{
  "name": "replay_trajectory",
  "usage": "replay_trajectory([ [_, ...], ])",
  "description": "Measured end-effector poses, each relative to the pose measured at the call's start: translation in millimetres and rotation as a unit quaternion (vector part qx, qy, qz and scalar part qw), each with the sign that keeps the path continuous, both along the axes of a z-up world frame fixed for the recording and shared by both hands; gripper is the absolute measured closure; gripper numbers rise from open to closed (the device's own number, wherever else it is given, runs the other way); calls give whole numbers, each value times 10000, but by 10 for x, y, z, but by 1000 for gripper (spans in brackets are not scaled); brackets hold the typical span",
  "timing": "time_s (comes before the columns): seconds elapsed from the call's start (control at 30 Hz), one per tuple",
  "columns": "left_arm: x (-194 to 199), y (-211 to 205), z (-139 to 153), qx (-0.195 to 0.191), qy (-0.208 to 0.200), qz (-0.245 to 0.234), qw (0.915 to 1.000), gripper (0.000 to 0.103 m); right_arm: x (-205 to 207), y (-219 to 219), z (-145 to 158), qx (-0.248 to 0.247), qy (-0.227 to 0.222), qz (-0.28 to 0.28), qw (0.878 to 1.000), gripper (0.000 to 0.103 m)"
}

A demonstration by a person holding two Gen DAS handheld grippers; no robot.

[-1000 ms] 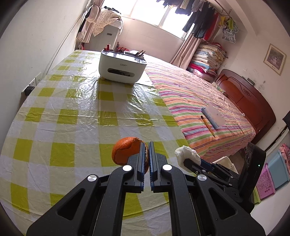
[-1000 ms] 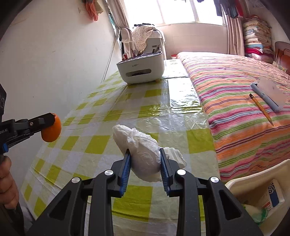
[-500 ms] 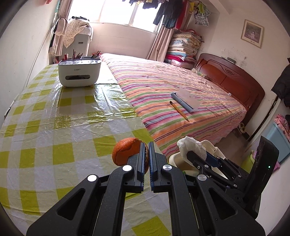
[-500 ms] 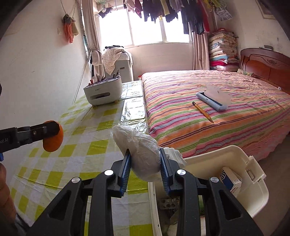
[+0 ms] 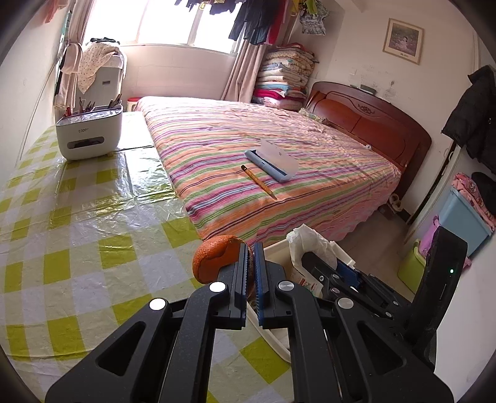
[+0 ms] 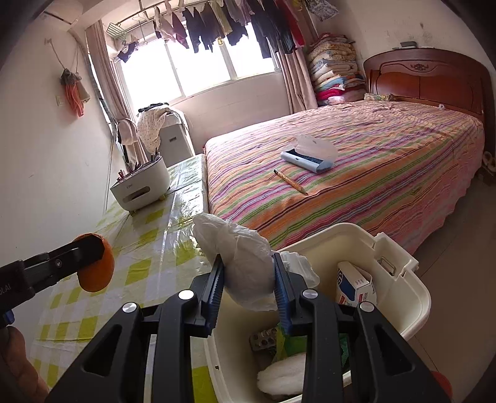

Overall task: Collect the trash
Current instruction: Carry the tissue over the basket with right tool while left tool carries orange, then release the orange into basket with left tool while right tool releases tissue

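Left gripper bottom center of left wrist view, jaws nearly together, clamped on an orange peel that bulges out to the left of the fingers. Peel sits over the near edge of the yellow-and-white checked tablecloth, at frame center-bottom. In the right wrist view the same peel shows at left edge, pinched at the tip of the left tool, over the table edge.

Right gripper bottom center of right wrist view, jaws part-way apart and pressing on a crumpled white plastic bag; bag bulges above the blue pads. Bag hangs above the left part of a cream trash bin, lower right of frame. Bin holds a small carton, a blister pack, something green and a white wad. From the left wrist view the right gripper and bag are lower right, bin rim just visible behind.

A bit of the person's hand at bottom left corner.

Farther: striped bed center, with a pencil and an open blue case near each other on it. White organizer box with pens at far end of table, upper left. Wooden headboard upper right, window with hanging clothes top.
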State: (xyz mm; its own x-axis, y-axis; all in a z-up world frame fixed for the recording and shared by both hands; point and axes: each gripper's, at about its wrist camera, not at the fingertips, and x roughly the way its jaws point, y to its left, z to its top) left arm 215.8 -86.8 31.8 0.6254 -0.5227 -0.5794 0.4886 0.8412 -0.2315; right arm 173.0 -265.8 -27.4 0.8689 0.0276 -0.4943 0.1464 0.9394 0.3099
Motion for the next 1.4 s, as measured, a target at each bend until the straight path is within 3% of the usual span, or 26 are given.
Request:
replay_trajectory([
  [0.77, -83, -226, -33, -137, 125, -215, 9996, 99, -84, -261, -59, 401, 14, -555, 9977, 70],
  [0.87, -77, -263, -41, -168, 193, -257, 9993, 99, -106, -301, -70, 467, 10, -597, 9971, 61],
  [0.93, -89, -293, -50, -153, 186, -289, 9993, 99, -131, -351, -78, 573, -16, -660, 9962, 47],
  [1.27, -92, -453, -120, -77, 216, -467, 9986, 99, -283, -603, -120, 1123, -179, -1122, 9872, 44],
  [1.4, -58, -557, -173, -210, 428, -731, 9962, 99, -358, -702, -133, 1347, -279, -1298, 9820, 44],
])
